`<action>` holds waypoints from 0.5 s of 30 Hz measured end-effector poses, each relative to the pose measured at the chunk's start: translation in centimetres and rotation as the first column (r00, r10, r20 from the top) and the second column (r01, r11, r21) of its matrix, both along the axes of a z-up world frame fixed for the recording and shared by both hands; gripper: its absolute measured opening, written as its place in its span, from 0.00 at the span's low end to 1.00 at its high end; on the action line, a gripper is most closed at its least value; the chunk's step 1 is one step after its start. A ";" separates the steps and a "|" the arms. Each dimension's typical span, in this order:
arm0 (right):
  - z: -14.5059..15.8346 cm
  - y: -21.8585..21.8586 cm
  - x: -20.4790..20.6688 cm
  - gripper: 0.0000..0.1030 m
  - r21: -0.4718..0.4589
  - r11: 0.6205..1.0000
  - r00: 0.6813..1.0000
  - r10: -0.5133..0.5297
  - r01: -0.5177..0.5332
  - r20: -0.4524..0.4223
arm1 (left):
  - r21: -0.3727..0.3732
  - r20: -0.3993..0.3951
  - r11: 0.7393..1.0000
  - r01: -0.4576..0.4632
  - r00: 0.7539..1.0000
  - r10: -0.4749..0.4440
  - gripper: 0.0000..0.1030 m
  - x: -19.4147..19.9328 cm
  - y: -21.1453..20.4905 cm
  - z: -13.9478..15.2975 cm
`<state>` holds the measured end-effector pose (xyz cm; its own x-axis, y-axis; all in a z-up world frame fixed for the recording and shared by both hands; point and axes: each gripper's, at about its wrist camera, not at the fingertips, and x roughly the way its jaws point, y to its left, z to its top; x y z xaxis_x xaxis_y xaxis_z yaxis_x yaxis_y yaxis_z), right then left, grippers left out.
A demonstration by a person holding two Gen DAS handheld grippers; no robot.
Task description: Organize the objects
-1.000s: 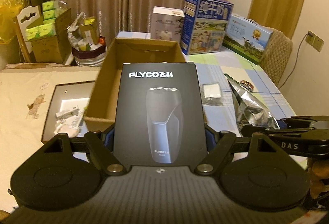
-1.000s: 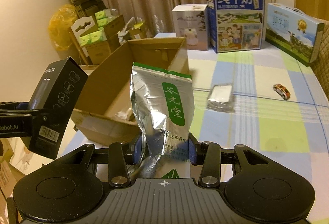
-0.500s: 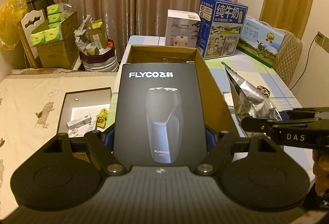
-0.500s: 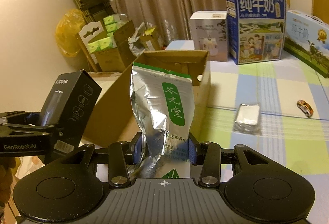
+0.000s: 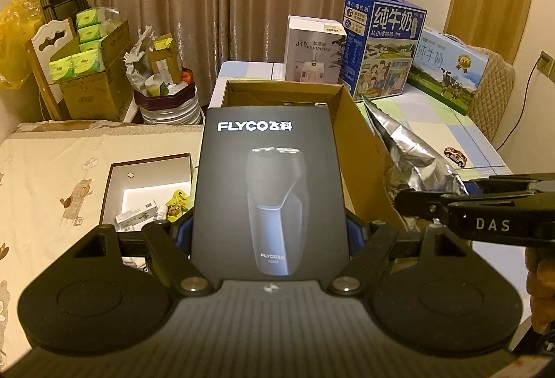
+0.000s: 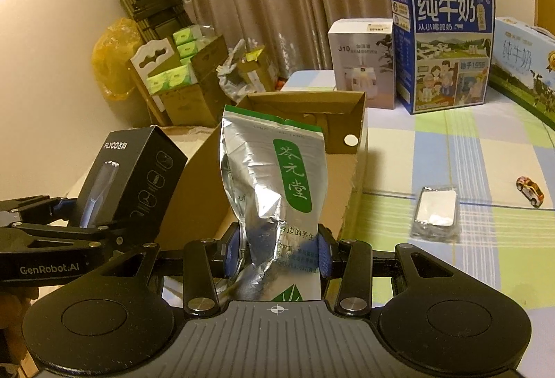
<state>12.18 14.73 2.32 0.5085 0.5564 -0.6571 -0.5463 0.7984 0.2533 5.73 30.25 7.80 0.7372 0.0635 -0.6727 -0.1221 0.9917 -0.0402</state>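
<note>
Both tongs loaded beside the cardboard box (image 6: 333, 142)

My left tongs (image 5: 269, 232) clamp the black shaver box (image 5: 269, 183), my right tongs (image 6: 275, 251) the foil tea pouch (image 6: 274, 183); since a second ago, we've shifted toward the table's left edge.

Both my tools have carried the shaver box (image 5: 269, 190) and foil pouch (image 6: 274, 183) sideways; the cardboard box (image 5: 350, 142) now lies straight ahead.
</note>
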 end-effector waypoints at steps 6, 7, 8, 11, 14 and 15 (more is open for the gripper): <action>0.0 0.2 1.1 0.39 0.003 1.000 1.000 -0.022 0.022 0.003 | 0.010 -0.002 1.000 0.012 1.000 -0.012 0.74 1.1 0.4 -0.1; 0.0 0.3 1.3 0.39 0.004 1.000 1.000 -0.025 0.025 0.003 | 0.012 -0.004 1.000 0.015 1.000 -0.015 0.74 1.3 0.5 -0.2; 0.0 0.4 1.5 0.39 0.004 1.000 1.000 -0.029 0.029 0.002 | 0.013 -0.005 1.000 0.018 1.000 -0.018 0.74 1.6 0.5 -0.2; -0.1 0.6 2.1 0.39 0.009 0.999 0.999 -0.037 0.037 -0.005 | 0.019 -0.010 1.000 0.025 1.000 -0.025 0.74 2.4 0.6 -0.4; -0.2 0.8 2.5 0.39 0.013 0.999 0.999 -0.041 0.041 -0.007 | 0.024 -0.015 0.999 0.033 0.999 -0.033 0.74 3.2 0.7 -0.5; -0.2 0.9 2.6 0.40 0.014 0.999 0.999 -0.043 0.043 -0.008 | 0.025 -0.016 0.999 0.035 0.999 -0.035 0.74 3.4 0.7 -0.5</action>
